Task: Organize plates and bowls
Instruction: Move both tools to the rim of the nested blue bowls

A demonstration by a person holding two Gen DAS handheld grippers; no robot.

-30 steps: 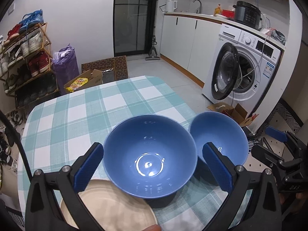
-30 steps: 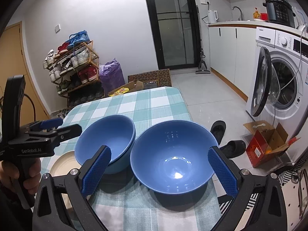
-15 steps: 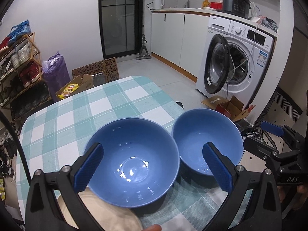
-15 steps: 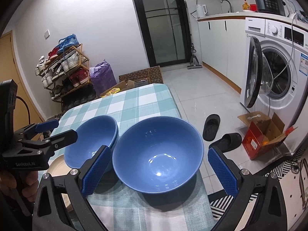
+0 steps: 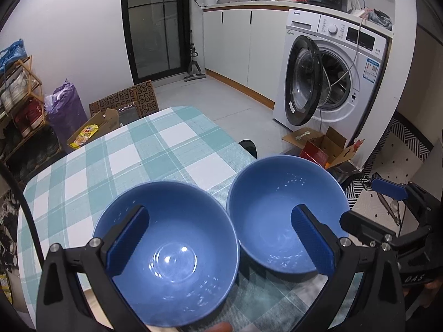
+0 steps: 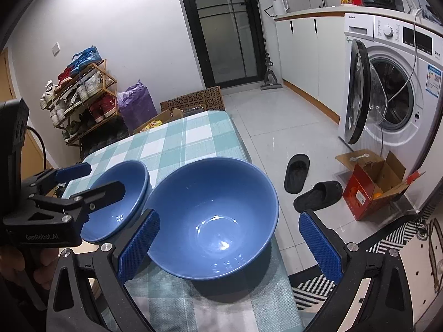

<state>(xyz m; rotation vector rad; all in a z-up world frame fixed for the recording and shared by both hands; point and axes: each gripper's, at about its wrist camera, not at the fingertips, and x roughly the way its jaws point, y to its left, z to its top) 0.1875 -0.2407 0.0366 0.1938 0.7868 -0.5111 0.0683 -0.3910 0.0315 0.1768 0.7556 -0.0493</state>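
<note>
Two blue bowls are sitting side by side at the near end of the worktop point(image 5: 155, 149), rims just touching or very nearly so; which cannot be told from either view. The left bowl point(image 5: 171, 251) is lying under the left hand-held gripper point(image 5: 218, 246). The right bowl point(image 6: 213, 215) is sitting close to the worktop's right edge, under the right hand-held gripper point(image 6: 229, 246).

Left hand-held gripper: jaws spread wide, holding nothing. One blue pad point(image 5: 128, 240) is hanging over the left bowl's inside, the other is hanging over the right bowl's inside. So it is spanning the seam between the two rather than framing one bowl. Judgement: it is not yet lined up for a grasp.

Right hand-held gripper: also spread wide and empty. Its left pad point(image 6: 138, 244) is standing just outside the right bowl's near-left rim; its right pad is out past the worktop's right edge, over the floor. The jaws are bracketing this bowl whole, which reads as preparation to close on a rim or wall, though no contact is showing.

Likely reason for the pairing: same colour, similar shape, brought together for nesting one into the other. Which will be lifted cannot be told.

A pale sliver at the worktop's near-left corner, beneath the left bowl's edge, may be a plate; too little is showing to be sure.

Risk, as a judgement: the right bowl is sitting near the right edge, with slippers point(image 6: 317, 193) and a cardboard box point(image 6: 373, 191) on the floor below. A sideways nudge could send it off.

The far end of the checked cloth is lying bare.
</note>
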